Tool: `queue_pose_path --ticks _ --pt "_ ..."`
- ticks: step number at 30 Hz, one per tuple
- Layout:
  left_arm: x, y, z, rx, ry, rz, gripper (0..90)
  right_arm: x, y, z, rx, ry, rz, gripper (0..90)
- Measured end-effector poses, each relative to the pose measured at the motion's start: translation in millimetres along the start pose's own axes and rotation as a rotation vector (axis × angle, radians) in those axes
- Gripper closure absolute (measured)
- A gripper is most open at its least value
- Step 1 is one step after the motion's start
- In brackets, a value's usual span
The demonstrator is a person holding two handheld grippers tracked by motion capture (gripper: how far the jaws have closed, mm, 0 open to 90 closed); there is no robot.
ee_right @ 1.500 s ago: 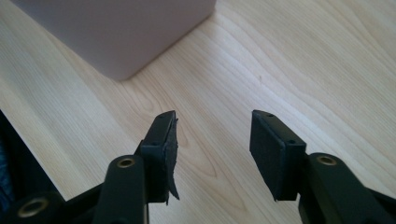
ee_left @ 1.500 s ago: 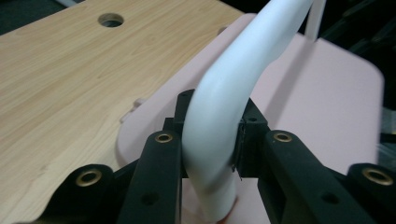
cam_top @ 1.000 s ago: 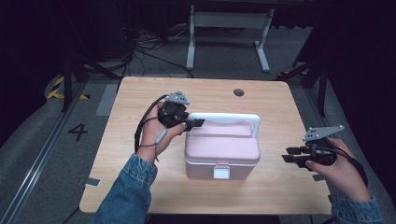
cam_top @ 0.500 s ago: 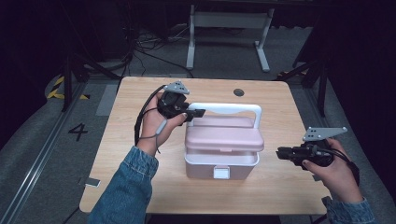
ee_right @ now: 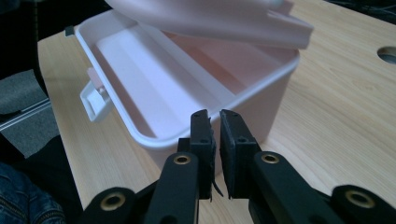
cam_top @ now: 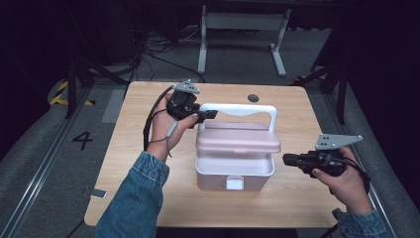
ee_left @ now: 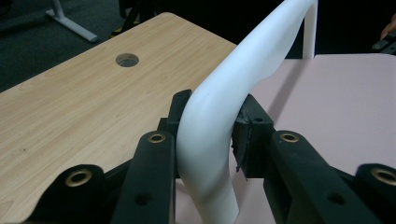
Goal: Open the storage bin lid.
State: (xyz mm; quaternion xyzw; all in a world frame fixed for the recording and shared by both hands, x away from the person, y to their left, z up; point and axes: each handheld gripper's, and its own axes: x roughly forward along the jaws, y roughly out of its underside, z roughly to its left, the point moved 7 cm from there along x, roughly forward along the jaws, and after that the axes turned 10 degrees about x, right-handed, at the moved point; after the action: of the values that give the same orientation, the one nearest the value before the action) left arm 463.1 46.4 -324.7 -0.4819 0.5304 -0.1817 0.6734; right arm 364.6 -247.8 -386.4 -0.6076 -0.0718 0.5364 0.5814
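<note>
A pink box (cam_top: 233, 171) with a white front latch (cam_top: 235, 184) stands mid-table. Its lid (cam_top: 237, 141) is tilted up at the front, so the empty inside (ee_right: 154, 79) shows under the lid (ee_right: 210, 18). My left gripper (cam_top: 210, 115) is shut on the left bend of the white handle (cam_top: 237, 109); in the left gripper view the pads (ee_left: 250, 128) press the handle (ee_left: 219, 107) from both sides. My right gripper (cam_top: 287, 159) hovers just right of the box, pointing at it. Its jaws (ee_right: 216, 126) have just been closing, with nothing between them.
The wooden table (cam_top: 148, 163) has a round hole (cam_top: 253, 98) near its far edge. Behind the table a white metal stand (cam_top: 237, 20) and cables lie on the dark floor. A "4" mark (cam_top: 82, 140) is on the floor at left.
The left gripper has raised the handle, and the lid has lifted off the box at the front. The right gripper has shifted left toward the box and its jaws have closed.
</note>
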Motion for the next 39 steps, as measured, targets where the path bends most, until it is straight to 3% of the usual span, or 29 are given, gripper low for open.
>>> queue_pose_path --ticks 10,13,17,26,29,32,35,39 --pt "2.4 -3.2 9.3 -0.034 -0.014 -0.007 71.8 10.8 -17.5 7.9 -0.003 -0.051 -0.096 85.5" --pt "3.6 -3.2 12.4 -0.023 -0.042 -0.002 72.9 12.9 -23.9 11.5 -0.019 -0.061 -0.14 88.1" --pt "4.1 -3.2 12.7 -0.024 -0.046 -0.003 72.9 15.6 -27.7 13.6 -0.018 -0.074 -0.159 88.4" --pt "2.5 -0.3 9.1 -0.016 -0.046 -0.004 72.5 18.9 -36.3 9.8 -0.01 -0.053 -0.221 90.0" --pt "2.8 0.6 7.7 -0.01 -0.048 -0.003 64.8 20.7 -36.6 9.3 -0.006 -0.055 -0.217 90.0" --pt "-0.1 1.4 6.4 -0.016 -0.08 0.012 46.7 22.2 -36.7 9.1 -0.007 -0.056 -0.212 90.0" --pt "-3.9 2.0 6.2 -0.014 -0.098 0.012 35.0 22.2 -37.1 8.2 -0.008 -0.056 -0.212 90.0" --pt "-16.6 6.8 4.8 -0.008 -0.132 0.019 30.5 21.9 -37.7 7.6 -0.005 -0.058 -0.212 90.0"
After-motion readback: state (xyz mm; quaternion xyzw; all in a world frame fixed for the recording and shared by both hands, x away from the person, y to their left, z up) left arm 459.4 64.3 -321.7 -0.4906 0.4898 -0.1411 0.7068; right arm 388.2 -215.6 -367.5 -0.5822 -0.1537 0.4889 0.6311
